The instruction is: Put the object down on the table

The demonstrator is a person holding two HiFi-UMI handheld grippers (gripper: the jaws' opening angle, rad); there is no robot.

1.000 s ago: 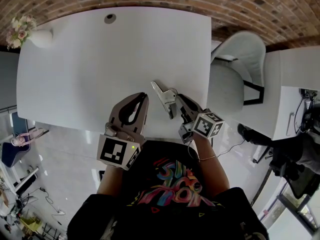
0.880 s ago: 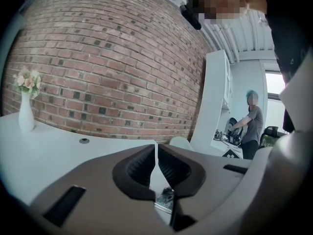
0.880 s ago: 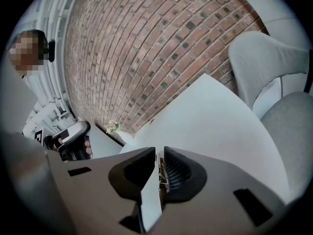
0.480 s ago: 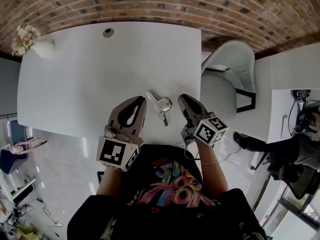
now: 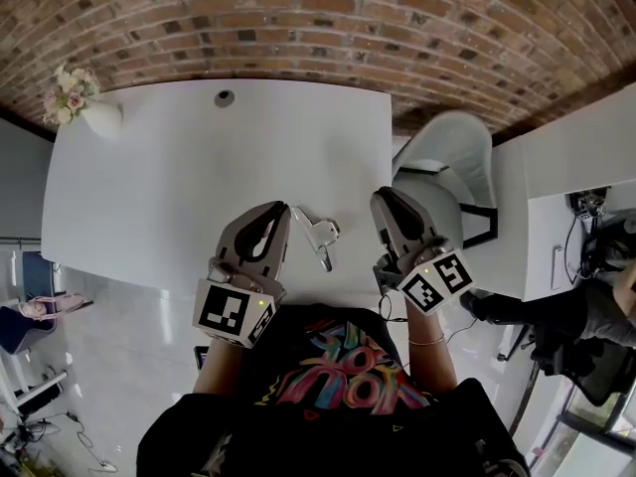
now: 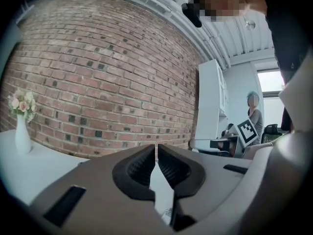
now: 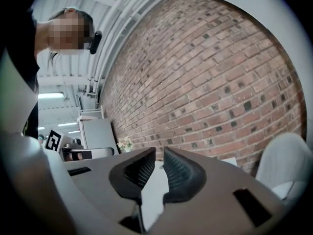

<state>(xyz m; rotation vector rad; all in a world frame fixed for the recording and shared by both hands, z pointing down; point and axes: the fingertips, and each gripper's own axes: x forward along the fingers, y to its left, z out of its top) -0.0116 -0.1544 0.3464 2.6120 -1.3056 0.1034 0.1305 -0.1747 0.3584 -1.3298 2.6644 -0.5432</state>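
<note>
A silver metal clip [image 5: 319, 235] lies flat on the white table [image 5: 169, 177], near its front edge, with nothing touching it. My left gripper [image 5: 280, 210] hovers just left of the clip, jaws together and empty; in the left gripper view [image 6: 156, 153] only a hairline gap shows between the ribbed pads. My right gripper [image 5: 384, 199] is raised to the right of the clip, over the table's right edge. Its jaws [image 7: 159, 156] are closed to a thin slit with nothing between them.
A white vase of flowers [image 5: 84, 107] stands at the table's far left corner, and a round cable hole [image 5: 225, 97] sits near the far edge. A white chair [image 5: 447, 167] is beside the table's right side. A brick wall [image 5: 318, 18] runs behind.
One second ago the right gripper held the clip above the table. The clip now lies on the table, and the right gripper has let go, drawn off to the right and closed.
</note>
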